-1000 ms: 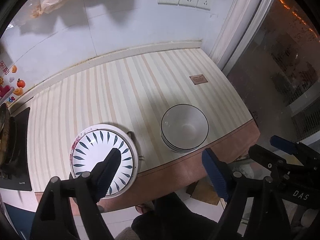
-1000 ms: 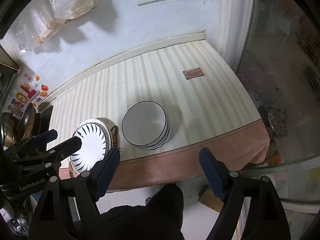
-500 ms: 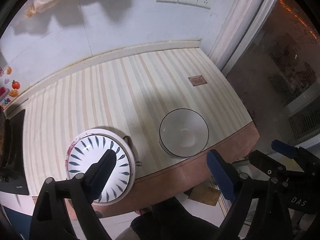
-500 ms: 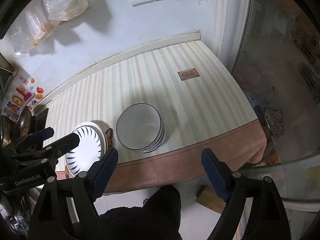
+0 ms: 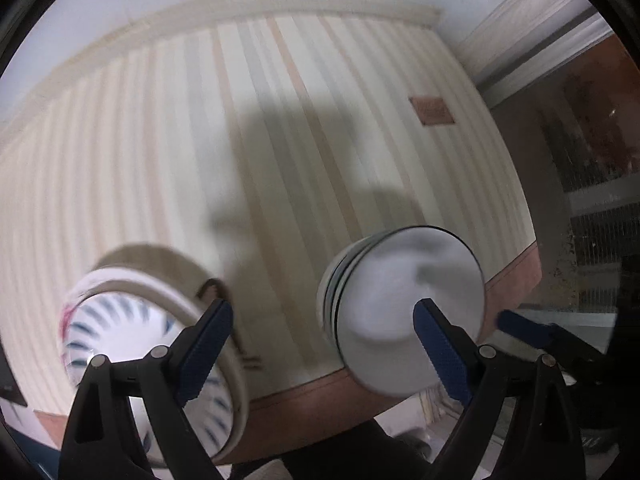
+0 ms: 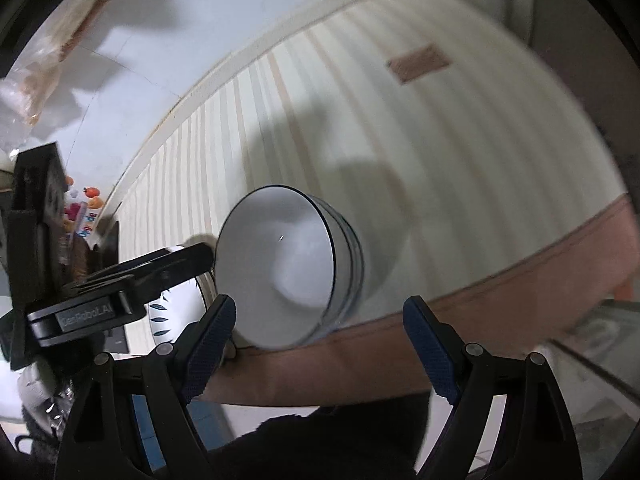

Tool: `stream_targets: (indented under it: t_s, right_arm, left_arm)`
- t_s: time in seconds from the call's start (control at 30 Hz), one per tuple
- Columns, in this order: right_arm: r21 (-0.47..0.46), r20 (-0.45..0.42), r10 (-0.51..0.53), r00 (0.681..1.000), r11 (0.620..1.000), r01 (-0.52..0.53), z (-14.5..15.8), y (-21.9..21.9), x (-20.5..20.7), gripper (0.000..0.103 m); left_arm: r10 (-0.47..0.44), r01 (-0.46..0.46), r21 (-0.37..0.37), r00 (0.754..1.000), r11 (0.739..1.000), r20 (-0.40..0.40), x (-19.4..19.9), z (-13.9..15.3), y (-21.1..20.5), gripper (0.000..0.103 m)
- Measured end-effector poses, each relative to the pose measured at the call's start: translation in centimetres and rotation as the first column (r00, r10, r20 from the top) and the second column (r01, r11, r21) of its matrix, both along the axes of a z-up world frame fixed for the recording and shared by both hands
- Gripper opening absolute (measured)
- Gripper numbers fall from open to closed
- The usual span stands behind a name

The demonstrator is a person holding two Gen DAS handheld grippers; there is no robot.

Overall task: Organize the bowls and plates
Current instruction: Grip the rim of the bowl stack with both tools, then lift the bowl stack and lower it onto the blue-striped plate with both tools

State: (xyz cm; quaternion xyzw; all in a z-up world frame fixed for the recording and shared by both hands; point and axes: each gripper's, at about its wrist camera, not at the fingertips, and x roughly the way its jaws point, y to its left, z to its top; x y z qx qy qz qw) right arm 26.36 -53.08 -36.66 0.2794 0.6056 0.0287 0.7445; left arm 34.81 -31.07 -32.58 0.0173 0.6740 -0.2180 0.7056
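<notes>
A stack of white bowls with dark rims (image 5: 404, 304) (image 6: 296, 264) sits near the front edge of the striped counter. A stack of plates, the top one white with blue leaf marks (image 5: 132, 344) (image 6: 172, 308), lies left of the bowls. My left gripper (image 5: 320, 344) is open and empty, low over the counter edge between plates and bowls. My right gripper (image 6: 316, 332) is open and empty, just in front of the bowls. The left gripper's fingers (image 6: 176, 264) show in the right wrist view, over the plates. Both views are blurred.
The striped counter (image 5: 280, 140) runs back to a white tiled wall (image 6: 140, 32). A small brown label (image 5: 432, 110) lies at the far right. A glass door (image 5: 580, 140) stands to the right. A dark stove edge (image 6: 108, 248) and stickers are at the left.
Both grippers have dropped down and forward toward the counter's front edge, so plates and bowls look much larger. Both stay open. The dishes have not moved.
</notes>
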Motion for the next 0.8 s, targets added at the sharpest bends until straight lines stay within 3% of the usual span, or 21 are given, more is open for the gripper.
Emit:
stream_targets:
  t_s: [0.2, 0.23, 0.27, 0.33, 0.5, 0.57, 0.63, 0.8]
  right_arm:
    - [0.106, -0.047, 0.041, 0.998, 0.994, -0.036, -5.5, 0.3, 2.3, 0.088]
    - [0.123, -0.058, 0.041, 0.997, 0.992, -0.033, -6.3, 0.2, 2.6, 0.088]
    - [0.141, -0.068, 0.036, 0.997, 0.99, -0.026, -7.1, 0.0, 2.8, 0.088]
    - [0.173, -0.081, 0.028, 0.996, 0.985, -0.014, -8.4, -0.3, 3.1, 0.088]
    - [0.233, -0.103, 0.032, 0.994, 0.972, -0.008, -10.6, -0.4, 3.8, 0.082]
    - [0.257, -0.11, 0.032, 0.993, 0.966, -0.003, -11.3, -0.4, 4.2, 0.079]
    - [0.275, -0.11, 0.037, 0.993, 0.961, -0.006, -11.7, -0.2, 4.6, 0.068]
    - [0.277, -0.108, 0.026, 0.994, 0.961, 0.005, -12.0, 0.1, 5.4, 0.067]
  left_arm:
    - [-0.016, 0.014, -0.01, 0.99, 1.0, -0.142, 1.4, -4.6, -1.5, 0.087]
    - [-0.018, 0.016, -0.011, 0.986, 1.0, -0.164, 1.4, -5.3, -1.6, 0.082]
    - [-0.018, 0.016, -0.012, 0.984, 1.0, -0.179, 1.5, -5.7, -1.7, 0.071]
    - [-0.026, 0.017, -0.047, 0.977, 0.999, -0.21, 1.5, -6.4, -1.8, 0.069]
    - [-0.038, 0.02, -0.083, 0.975, 0.996, -0.219, 1.5, -6.5, -2.5, 0.068]
    - [-0.039, 0.015, -0.108, 0.973, 0.994, -0.227, 1.7, -6.6, -2.7, 0.063]
    - [-0.041, 0.012, -0.126, 0.971, 0.992, -0.236, 1.8, -6.7, -2.9, 0.06]
    - [-0.039, 0.011, -0.128, 0.975, 0.992, -0.219, 1.7, -6.5, -3.1, 0.06]
